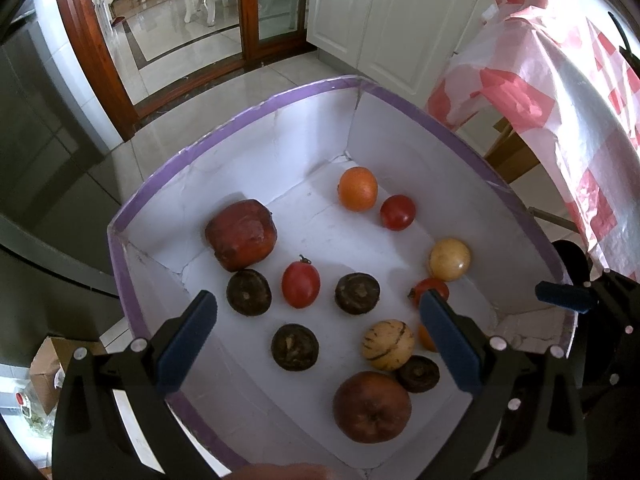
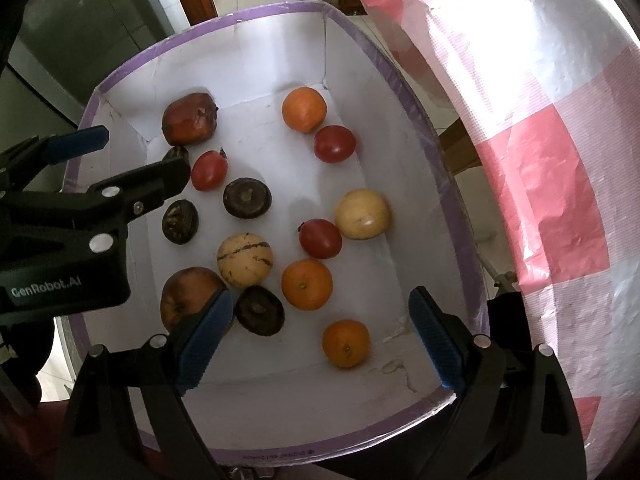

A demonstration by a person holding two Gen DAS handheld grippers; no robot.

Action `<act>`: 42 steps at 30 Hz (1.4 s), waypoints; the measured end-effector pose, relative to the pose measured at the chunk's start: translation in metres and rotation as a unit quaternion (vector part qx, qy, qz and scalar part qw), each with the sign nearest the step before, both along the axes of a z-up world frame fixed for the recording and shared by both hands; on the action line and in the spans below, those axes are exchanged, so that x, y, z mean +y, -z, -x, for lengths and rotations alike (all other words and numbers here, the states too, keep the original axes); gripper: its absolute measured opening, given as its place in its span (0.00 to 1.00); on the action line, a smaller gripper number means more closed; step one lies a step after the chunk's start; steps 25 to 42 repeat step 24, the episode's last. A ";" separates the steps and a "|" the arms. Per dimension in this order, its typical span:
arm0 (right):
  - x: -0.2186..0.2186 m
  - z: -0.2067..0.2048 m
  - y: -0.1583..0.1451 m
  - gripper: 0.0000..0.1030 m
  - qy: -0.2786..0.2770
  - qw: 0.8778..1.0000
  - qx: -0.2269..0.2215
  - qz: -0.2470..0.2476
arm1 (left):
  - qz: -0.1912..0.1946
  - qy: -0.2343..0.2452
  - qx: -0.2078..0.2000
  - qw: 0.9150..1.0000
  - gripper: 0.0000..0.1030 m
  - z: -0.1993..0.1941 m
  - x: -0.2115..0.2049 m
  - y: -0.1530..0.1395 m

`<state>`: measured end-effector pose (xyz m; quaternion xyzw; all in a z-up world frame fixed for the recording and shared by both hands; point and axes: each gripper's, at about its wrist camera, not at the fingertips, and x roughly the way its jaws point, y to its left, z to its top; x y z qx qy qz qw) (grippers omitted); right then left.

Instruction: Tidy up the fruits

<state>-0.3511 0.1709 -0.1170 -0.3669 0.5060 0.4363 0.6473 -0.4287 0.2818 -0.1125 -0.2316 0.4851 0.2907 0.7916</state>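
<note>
A white box with a purple rim [image 1: 248,116] [image 2: 200,30] holds loose fruit: oranges [image 1: 357,189] [image 2: 306,284], red tomatoes [image 1: 300,283] [image 2: 320,238], dark brown round fruits [image 1: 357,293] [image 2: 247,197], a striped yellow melon [image 1: 387,344] [image 2: 245,259], a plain yellow fruit [image 1: 449,259] [image 2: 362,214], a brown apple [image 1: 371,406] and a reddish-brown fruit [image 1: 241,235] [image 2: 189,118]. My left gripper [image 1: 318,340] is open and empty above the box's near side. My right gripper [image 2: 320,336] is open and empty above an orange [image 2: 346,343]. The left gripper also shows in the right wrist view [image 2: 140,152].
A table with a pink-and-white checked cloth [image 1: 560,92] [image 2: 540,140] stands right of the box. White cabinet doors [image 1: 380,20] and a wooden door frame [image 1: 92,40] lie beyond it on a tiled floor. A cardboard box [image 1: 48,368] sits at the lower left.
</note>
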 end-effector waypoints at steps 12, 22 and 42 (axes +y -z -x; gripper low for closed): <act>0.000 0.001 0.002 0.84 0.003 1.000 0.001 0.002 | 0.002 -0.002 0.002 1.000 0.99 0.002 0.006 0.000; 0.000 0.001 0.002 0.84 0.002 1.000 0.001 0.002 | 0.006 -0.008 0.003 1.000 0.99 0.004 0.009 0.000; 0.000 0.001 0.002 0.84 0.002 1.000 0.001 0.002 | 0.007 -0.009 0.004 1.000 0.99 0.004 0.010 0.001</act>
